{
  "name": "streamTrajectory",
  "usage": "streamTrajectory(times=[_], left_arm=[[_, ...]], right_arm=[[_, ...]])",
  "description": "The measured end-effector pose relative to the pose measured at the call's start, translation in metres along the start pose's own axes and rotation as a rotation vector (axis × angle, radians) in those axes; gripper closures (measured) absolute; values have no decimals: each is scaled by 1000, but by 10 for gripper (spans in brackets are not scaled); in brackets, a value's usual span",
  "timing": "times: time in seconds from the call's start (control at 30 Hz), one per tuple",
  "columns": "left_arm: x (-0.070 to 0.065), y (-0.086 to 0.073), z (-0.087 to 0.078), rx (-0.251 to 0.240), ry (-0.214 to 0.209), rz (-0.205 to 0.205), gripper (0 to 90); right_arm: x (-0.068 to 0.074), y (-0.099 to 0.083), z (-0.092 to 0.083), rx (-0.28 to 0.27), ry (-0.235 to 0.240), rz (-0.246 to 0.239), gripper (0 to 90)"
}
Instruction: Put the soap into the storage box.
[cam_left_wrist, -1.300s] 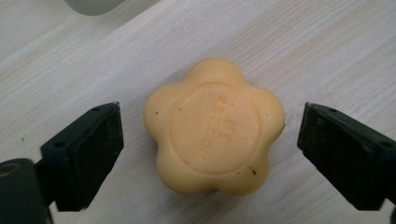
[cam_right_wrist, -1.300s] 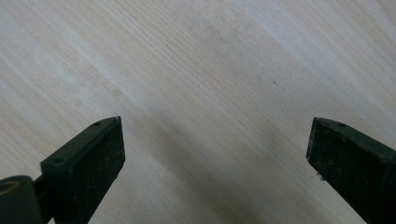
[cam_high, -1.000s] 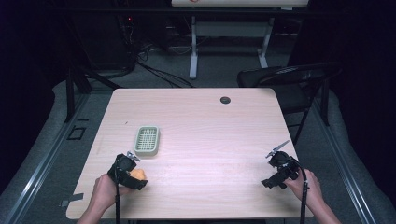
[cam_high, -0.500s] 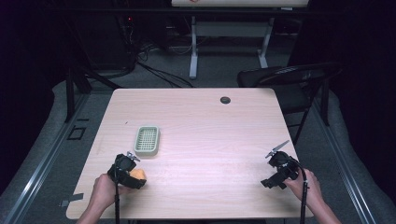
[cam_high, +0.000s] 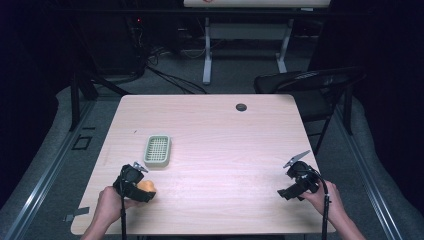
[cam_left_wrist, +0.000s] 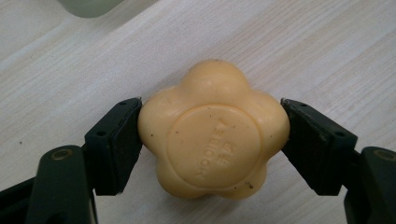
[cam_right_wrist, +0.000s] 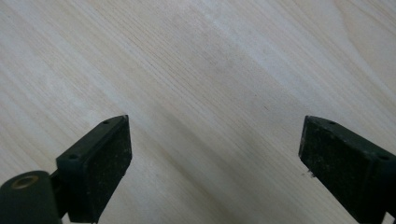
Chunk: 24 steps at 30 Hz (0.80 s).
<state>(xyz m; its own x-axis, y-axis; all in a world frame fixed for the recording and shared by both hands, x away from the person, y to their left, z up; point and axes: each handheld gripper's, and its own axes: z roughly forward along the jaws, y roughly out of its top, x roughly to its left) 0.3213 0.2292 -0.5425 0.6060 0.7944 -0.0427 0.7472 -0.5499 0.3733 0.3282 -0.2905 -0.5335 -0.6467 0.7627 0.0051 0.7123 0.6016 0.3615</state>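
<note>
Two grippers are on the table. At the lower left of the high view, the left gripper (cam_high: 142, 187) has its jaws pressed against both sides of one orange flower-shaped soap (cam_left_wrist: 213, 130), which lies on the wood with its stamped face up. At the lower right, the right gripper (cam_high: 288, 192) has its jaws spread wide with bare tabletop between them. One hand (cam_high: 111, 202) grips the left tool and another hand (cam_high: 323, 199) the right. One pale green slotted soap dish (cam_high: 157, 150) sits just above the left gripper. One dark round grommet (cam_high: 241, 107) is set near the upper edge of the single wooden table (cam_high: 225, 145). One black chair (cam_high: 312, 85) stands at the upper right.
</note>
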Motion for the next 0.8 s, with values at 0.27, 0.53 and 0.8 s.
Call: streamTrajectory(times=[0.27,0.53,0.8], left_arm=[[3,-1,-3,-8,-7,-9,247],[2,0,-4,-12,-8,-8,248],[2,0,-6,-7,-11,-4,248]], right_arm=[[7,6,-7,-6,-22,-33,144],[9,6,-13,-13,-73,-44,143],[1,4,-5,32,-48,36,119]])
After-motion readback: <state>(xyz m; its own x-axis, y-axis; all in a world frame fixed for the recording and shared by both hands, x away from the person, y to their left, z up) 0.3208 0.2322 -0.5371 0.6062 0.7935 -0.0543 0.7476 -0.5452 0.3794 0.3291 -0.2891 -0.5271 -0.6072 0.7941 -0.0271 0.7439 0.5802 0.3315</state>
